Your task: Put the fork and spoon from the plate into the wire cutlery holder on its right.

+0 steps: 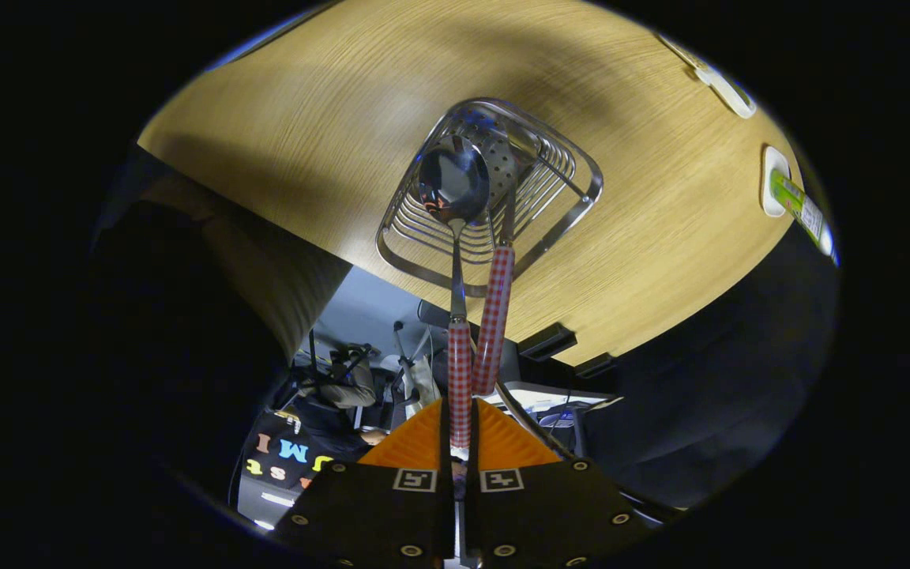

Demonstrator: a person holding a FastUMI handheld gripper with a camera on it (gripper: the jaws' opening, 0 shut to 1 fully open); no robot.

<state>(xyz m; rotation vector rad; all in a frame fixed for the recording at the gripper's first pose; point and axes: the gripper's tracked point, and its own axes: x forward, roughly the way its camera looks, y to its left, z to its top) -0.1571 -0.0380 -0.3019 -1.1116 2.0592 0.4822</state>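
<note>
Spoon [455,183] first: its shiny bowl hangs just over the open mouth of the wire cutlery holder [565,170], with the bare metal neck running back from it to a red-and-white checked handle. That handle passes between the fingers of the gripper [460,442], which are closed down to a narrow slit and press on it from both sides, so the spoon is held by its handle end and pointed bowl-first at the holder.

Going from the left, a dark shape fills the near side, and beside it the edge of the wooden table [329,118] runs across. Below that edge there is cluttered equipment and part of a person, too small to make out well.

Just beside the spoon on its right stands the fork [496,316], with the same checked handle. Its head is already inside the holder and its handle leans out over the near rim, close alongside the spoon's neck; I cannot tell if the two touch. The holder itself sits on the table, a rounded square basket of wire bars with a perforated metal bottom.

Farther right, well apart from the holder, two small white objects lie near the table's far edge: a plain one [720,85], and one carrying a green item [791,194].
</note>
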